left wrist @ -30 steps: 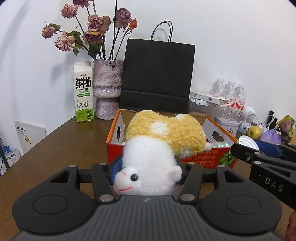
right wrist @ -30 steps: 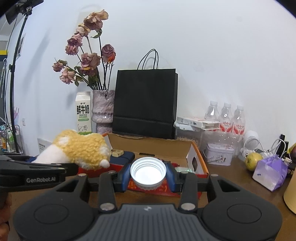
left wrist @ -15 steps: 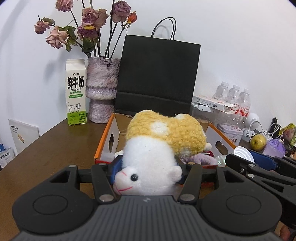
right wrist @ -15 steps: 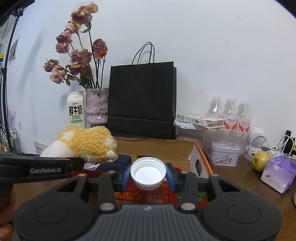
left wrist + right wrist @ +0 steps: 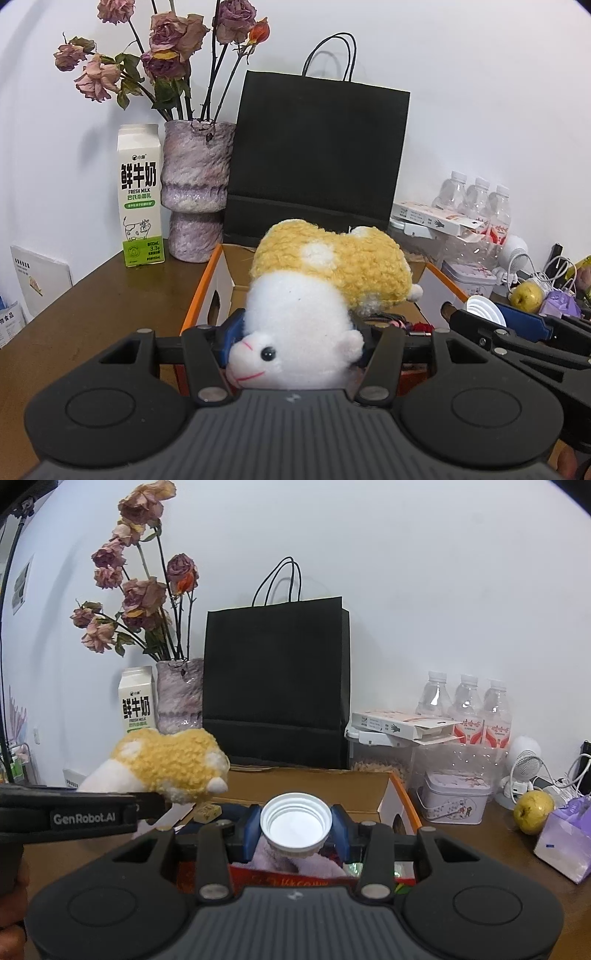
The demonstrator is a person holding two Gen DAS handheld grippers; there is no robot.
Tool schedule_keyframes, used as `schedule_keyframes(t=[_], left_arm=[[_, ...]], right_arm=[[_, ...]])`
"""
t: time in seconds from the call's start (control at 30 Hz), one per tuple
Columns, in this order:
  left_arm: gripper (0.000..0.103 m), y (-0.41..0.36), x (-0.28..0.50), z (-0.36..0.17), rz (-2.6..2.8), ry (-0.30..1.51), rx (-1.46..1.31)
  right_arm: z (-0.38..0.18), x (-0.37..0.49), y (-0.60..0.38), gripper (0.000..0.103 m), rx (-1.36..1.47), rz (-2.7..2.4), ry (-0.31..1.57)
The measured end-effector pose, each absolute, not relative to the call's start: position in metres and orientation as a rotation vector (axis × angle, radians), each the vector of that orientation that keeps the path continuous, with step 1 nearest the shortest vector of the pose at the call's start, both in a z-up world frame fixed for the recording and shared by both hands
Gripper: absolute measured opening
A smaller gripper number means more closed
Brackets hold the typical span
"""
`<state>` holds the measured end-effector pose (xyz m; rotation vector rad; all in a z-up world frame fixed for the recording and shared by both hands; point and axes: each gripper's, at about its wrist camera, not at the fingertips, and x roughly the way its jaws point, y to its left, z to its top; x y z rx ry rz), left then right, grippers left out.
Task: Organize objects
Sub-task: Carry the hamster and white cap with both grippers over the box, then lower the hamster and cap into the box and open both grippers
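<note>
My left gripper [image 5: 295,332] is shut on a yellow and white plush toy [image 5: 325,291], held over the open orange cardboard box [image 5: 201,295]. The toy also shows in the right wrist view [image 5: 170,768], at the left above the box. My right gripper [image 5: 295,825] is shut on a white plastic cap [image 5: 295,821], open side facing the camera, held over the box's near side [image 5: 406,808]. The cap also shows in the left wrist view [image 5: 482,312]. Inside the box lie a lilac cloth [image 5: 280,860] and several small items.
Behind the box stand a black paper bag [image 5: 317,158], a vase of dried roses [image 5: 195,192] and a milk carton [image 5: 140,195]. At the right are water bottles [image 5: 465,712], a tin [image 5: 454,797], a yellow-green fruit [image 5: 533,810] and a purple packet [image 5: 565,834].
Both grippers have moved forward and up over the box, still holding the toy and the cap. More of the box's inside shows now.
</note>
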<state>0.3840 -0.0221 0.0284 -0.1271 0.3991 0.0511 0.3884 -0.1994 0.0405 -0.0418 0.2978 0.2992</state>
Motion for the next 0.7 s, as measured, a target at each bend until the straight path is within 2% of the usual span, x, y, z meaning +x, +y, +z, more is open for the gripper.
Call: schedule_keyframes(t=[0.7], left_arm=[[0.056, -0.012, 0.45, 0.023, 0.057, 0.397, -0.111]], right_arm=[[0.031, 0.459, -0.193, 0.039, -0.07, 0.292, 0.313]])
